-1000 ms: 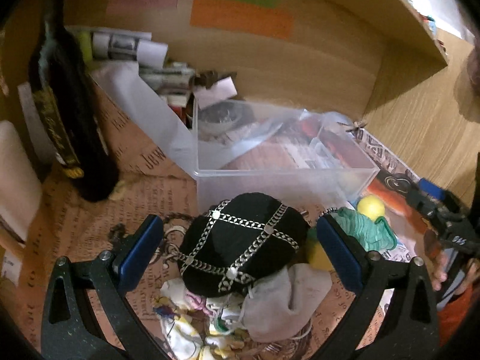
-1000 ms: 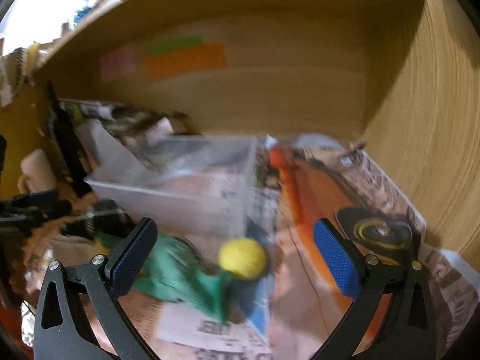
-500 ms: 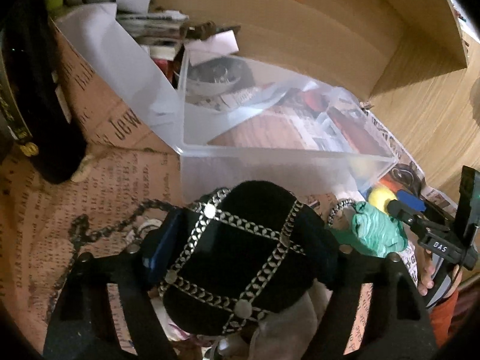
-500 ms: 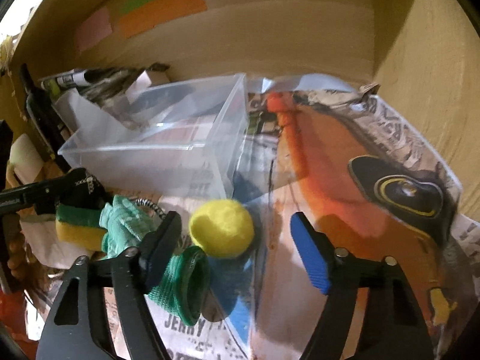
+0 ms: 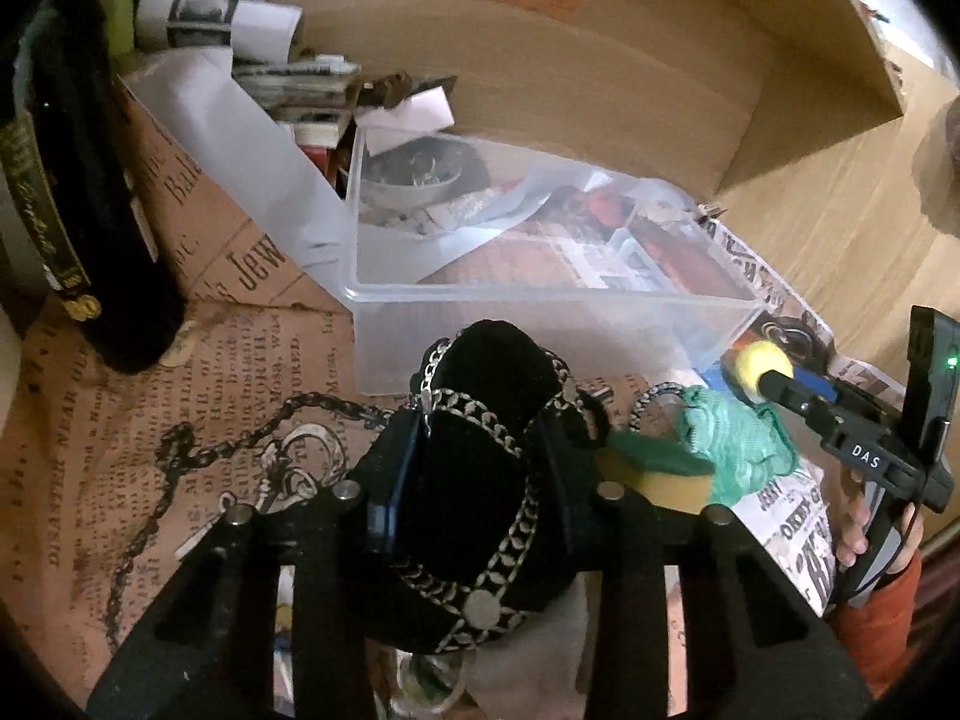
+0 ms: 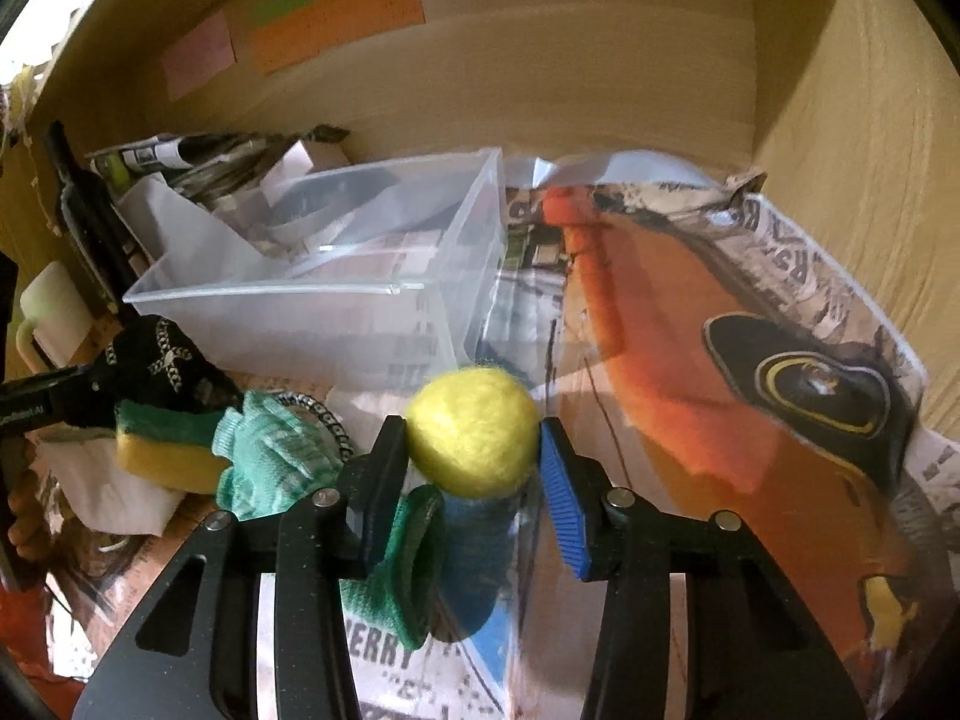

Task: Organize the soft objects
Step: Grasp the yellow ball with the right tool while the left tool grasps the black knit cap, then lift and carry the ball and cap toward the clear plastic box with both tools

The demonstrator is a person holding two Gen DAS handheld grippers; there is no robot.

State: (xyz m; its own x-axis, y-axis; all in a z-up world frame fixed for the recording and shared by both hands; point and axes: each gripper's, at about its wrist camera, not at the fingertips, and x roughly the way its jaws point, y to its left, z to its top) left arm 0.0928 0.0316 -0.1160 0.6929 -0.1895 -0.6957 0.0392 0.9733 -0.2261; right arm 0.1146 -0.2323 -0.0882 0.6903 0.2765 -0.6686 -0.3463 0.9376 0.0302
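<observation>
A black velvet pouch (image 5: pixel 480 480) crossed with silver chains bulges between the fingers of my left gripper (image 5: pixel 480 432), whose jaws are closing and press on both its sides. My right gripper (image 6: pixel 472 429) is closing too, its pads touching either side of a yellow felt ball (image 6: pixel 474 432). In the left wrist view the ball (image 5: pixel 756 363) sits at the right gripper's tip. The right wrist view has the pouch (image 6: pixel 162 354) at the left. A clear plastic box (image 5: pixel 540 297) stands just behind both.
A green glove (image 6: pixel 270 456) and a yellow-green sponge (image 6: pixel 162 450) lie between the grippers on newspaper. A dark bottle (image 5: pixel 78 180) stands at the left and a loose chain (image 5: pixel 240 438) lies beside the pouch. Wooden shelf walls close in behind and to the right.
Both grippers went from wide open to closed in on their objects: the left around the black pouch, the right around the yellow ball, which it moved up to.
</observation>
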